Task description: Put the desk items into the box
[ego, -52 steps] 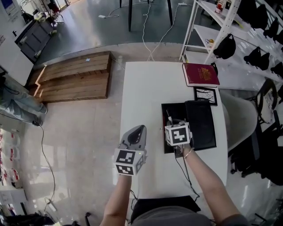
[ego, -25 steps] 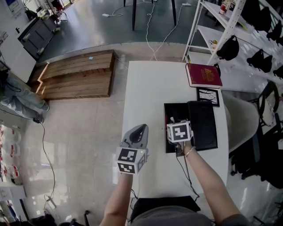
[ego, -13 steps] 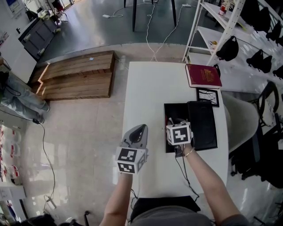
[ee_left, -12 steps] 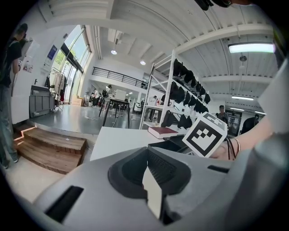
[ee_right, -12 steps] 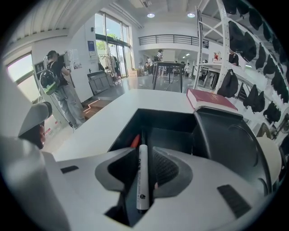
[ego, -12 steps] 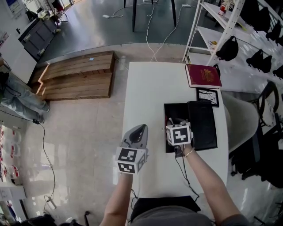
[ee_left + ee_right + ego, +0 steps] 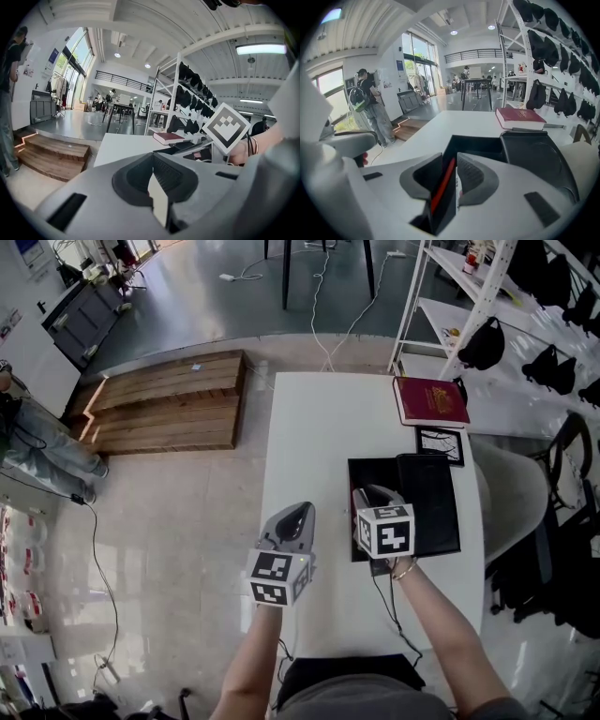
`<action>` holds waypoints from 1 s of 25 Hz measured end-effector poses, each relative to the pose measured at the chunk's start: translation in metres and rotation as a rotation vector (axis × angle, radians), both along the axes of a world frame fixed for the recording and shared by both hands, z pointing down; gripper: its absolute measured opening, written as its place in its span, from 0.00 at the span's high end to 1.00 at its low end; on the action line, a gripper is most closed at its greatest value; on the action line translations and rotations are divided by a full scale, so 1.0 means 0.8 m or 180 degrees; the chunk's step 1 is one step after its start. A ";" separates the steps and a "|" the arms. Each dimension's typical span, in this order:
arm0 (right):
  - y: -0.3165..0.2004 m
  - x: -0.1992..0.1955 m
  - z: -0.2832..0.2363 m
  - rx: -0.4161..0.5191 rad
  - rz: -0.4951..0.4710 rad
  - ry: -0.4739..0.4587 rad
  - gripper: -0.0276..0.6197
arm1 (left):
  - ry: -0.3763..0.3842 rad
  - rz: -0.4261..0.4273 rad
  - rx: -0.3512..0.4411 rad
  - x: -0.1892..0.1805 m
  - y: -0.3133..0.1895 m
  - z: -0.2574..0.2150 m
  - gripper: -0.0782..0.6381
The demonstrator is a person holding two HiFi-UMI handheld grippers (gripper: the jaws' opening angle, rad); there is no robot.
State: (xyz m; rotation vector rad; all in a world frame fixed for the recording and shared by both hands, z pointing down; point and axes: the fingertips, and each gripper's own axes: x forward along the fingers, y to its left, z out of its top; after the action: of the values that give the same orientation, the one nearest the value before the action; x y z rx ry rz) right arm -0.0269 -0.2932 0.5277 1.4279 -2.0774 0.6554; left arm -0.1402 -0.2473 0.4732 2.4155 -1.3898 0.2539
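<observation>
A black box [image 7: 361, 470] lies open on the white table [image 7: 319, 427], with its black lid [image 7: 427, 502] beside it on the right. My right gripper [image 7: 368, 493] hovers over the box's near left part. In the right gripper view its jaws [image 7: 449, 176] are closing, and a thin red item [image 7: 443, 185] shows in the gap along the left jaw. The pads do not clearly press on it. The box's dark inside [image 7: 478, 143] lies just ahead. My left gripper [image 7: 293, 518] hangs over the table's left edge, its tips [image 7: 153, 176] together and empty.
A dark red book [image 7: 429, 399] lies at the table's far right, a small framed card [image 7: 437, 442] just behind the lid. A cable [image 7: 389, 601] trails toward me. Wooden steps [image 7: 159, 399] are on the left, a white shelf rack [image 7: 487, 296] and a chair [image 7: 511, 493] on the right.
My right gripper has drawn back a little toward me over the box, and its marker cube looks larger. The left gripper has stayed where it was.
</observation>
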 end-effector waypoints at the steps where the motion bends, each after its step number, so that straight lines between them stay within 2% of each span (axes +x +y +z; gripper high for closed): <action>1: 0.002 -0.003 -0.007 0.0034 -0.0027 -0.0039 0.80 | -0.0003 -0.0005 0.0002 -0.001 0.000 0.000 0.88; 6: 0.012 -0.006 -0.043 0.0241 -0.0103 -0.0202 0.79 | -0.0024 -0.0022 0.0026 -0.001 0.001 -0.004 0.88; 19: 0.051 0.021 -0.124 0.0811 -0.0201 -0.0377 0.85 | -0.0065 -0.0083 0.0136 0.002 0.013 -0.025 0.88; 25: 0.073 0.035 -0.146 0.0958 -0.0144 -0.0452 0.92 | -0.0103 -0.0134 0.0184 -0.002 0.025 -0.034 0.88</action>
State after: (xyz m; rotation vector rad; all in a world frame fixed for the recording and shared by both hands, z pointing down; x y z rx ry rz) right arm 0.0010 -0.2345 0.4111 1.5263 -2.3930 0.4507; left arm -0.1421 -0.2277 0.4457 2.4354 -1.4800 0.2466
